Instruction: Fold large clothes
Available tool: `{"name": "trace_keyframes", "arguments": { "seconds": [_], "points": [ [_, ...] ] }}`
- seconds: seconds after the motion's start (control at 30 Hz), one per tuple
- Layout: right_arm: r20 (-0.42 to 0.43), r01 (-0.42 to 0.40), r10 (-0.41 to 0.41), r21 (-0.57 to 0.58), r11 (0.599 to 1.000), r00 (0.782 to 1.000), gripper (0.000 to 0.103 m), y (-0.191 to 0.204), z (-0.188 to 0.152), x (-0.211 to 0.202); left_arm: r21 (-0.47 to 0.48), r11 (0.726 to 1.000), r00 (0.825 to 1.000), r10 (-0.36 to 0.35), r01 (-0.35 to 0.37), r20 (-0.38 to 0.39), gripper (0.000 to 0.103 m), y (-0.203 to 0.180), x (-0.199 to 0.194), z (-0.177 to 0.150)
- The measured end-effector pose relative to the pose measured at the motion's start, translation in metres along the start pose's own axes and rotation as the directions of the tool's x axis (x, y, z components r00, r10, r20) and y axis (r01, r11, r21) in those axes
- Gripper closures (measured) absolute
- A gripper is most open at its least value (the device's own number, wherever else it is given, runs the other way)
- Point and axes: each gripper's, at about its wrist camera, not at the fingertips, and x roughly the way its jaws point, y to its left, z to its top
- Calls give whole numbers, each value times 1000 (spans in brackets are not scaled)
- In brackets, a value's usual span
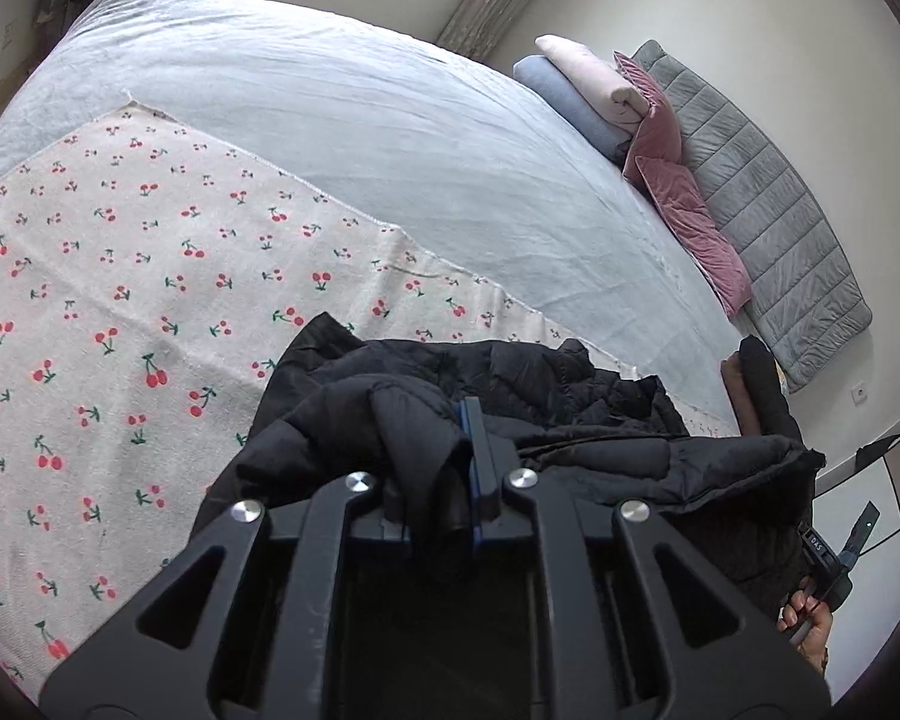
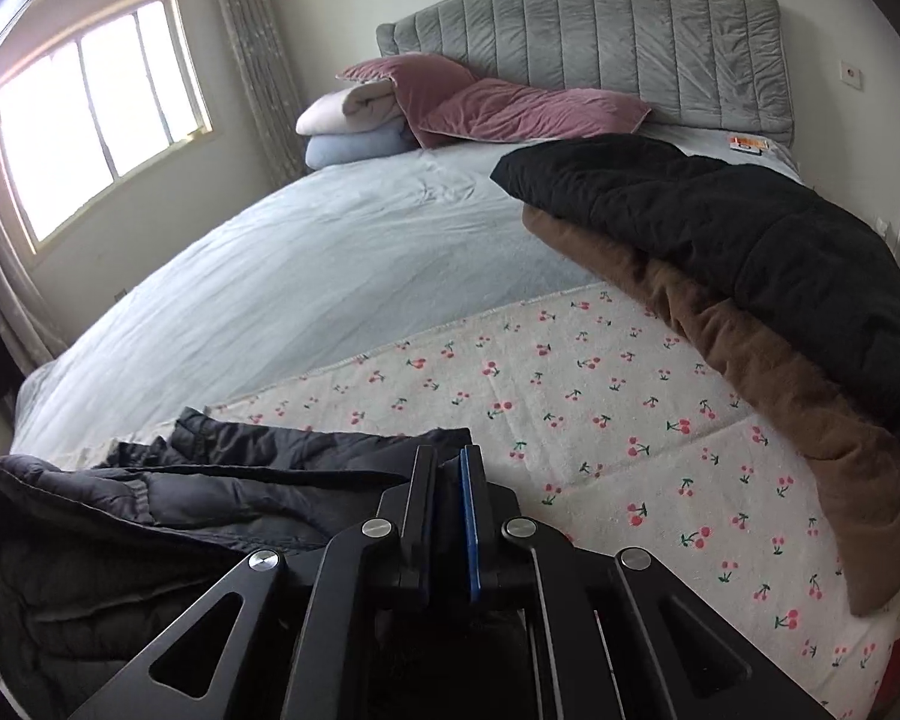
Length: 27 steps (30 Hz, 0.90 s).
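Note:
A black puffer jacket [image 1: 570, 414] lies bunched at the near edge of the bed on a white cherry-print blanket [image 1: 120, 300]. My left gripper [image 1: 444, 450] is shut on a bunched fold of the jacket. In the right wrist view the same jacket [image 2: 180, 492] lies to the left, and my right gripper [image 2: 450, 468] is shut on its edge, with a thin strip of fabric between the fingers. The cherry blanket [image 2: 600, 408] spreads ahead of it. The right gripper's handle and a hand [image 1: 822, 600] show at the left wrist view's right edge.
The bed has a pale blue sheet [image 2: 330, 252] and a grey padded headboard [image 2: 588, 42]. Pink cushions [image 2: 498, 102] and rolled blankets [image 2: 354, 126] sit by the headboard. A folded black and brown garment pile [image 2: 780, 276] lies on the bed's right side. A window [image 2: 90, 102] is at left.

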Motion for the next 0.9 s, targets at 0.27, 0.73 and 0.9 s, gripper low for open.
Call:
{"name": "trace_keyframes", "arguments": {
  "seconds": [0.27,0.73,0.9],
  "points": [
    [-56,29,-29,2,1000,998,74,-11,-19,1,43,999,1000,26,-25,-15,63,-6,-13,-8],
    [-73,-120,111,-137,983,991,32,11,-65,-117,446,890,996,79,-91,45,19,-51,-118,-73],
    [-186,-143,92,-284,948,978,32,57,-92,-101,607,793,994,96,-45,-52,19,-79,-100,-110]
  ]
}}
